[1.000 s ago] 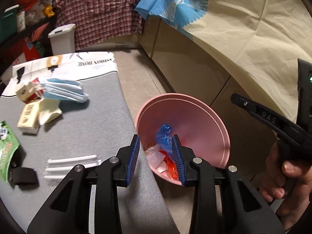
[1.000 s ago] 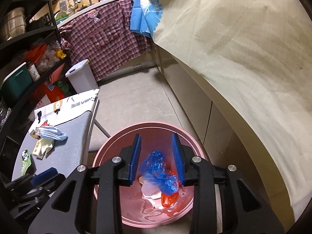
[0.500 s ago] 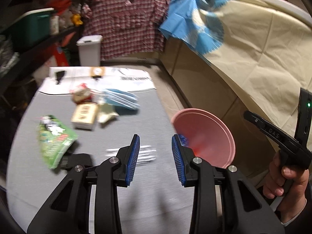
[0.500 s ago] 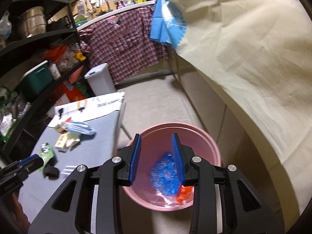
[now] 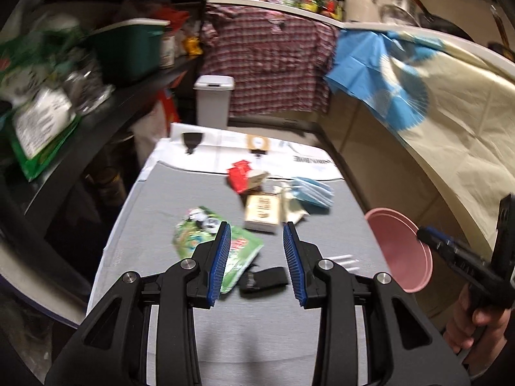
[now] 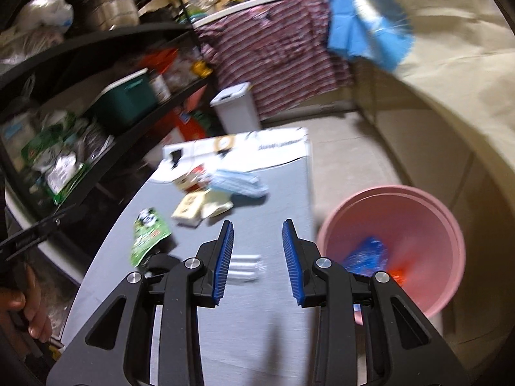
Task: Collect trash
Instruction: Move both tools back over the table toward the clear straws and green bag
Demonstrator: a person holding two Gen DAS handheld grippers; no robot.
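My left gripper [image 5: 257,263] is open and empty above the grey table [image 5: 257,337]. Ahead lie a green snack wrapper [image 5: 212,244], a black strap [image 5: 264,278], white straws [image 5: 346,262], a tan box [image 5: 261,214], blue face masks [image 5: 313,193] and a red carton [image 5: 239,177]. My right gripper [image 6: 257,263] is open and empty over the table's right part, above the straws [image 6: 246,267]. The pink bin [image 6: 396,241] beside the table holds blue plastic [image 6: 367,254] and red scraps [image 6: 397,276]. The wrapper [image 6: 148,234] and masks [image 6: 238,183] show there too.
A white paper sheet [image 5: 244,151] covers the table's far end. Black shelves [image 6: 96,74] with boxes and bags run along the left. A white lidded bin [image 5: 214,101] stands on the floor behind. Beige cloth [image 5: 450,112] drapes the counter on the right.
Both grippers swung left from over the pink bin to over the table. The blue plastic that was between the right gripper's fingers now lies in the bin.
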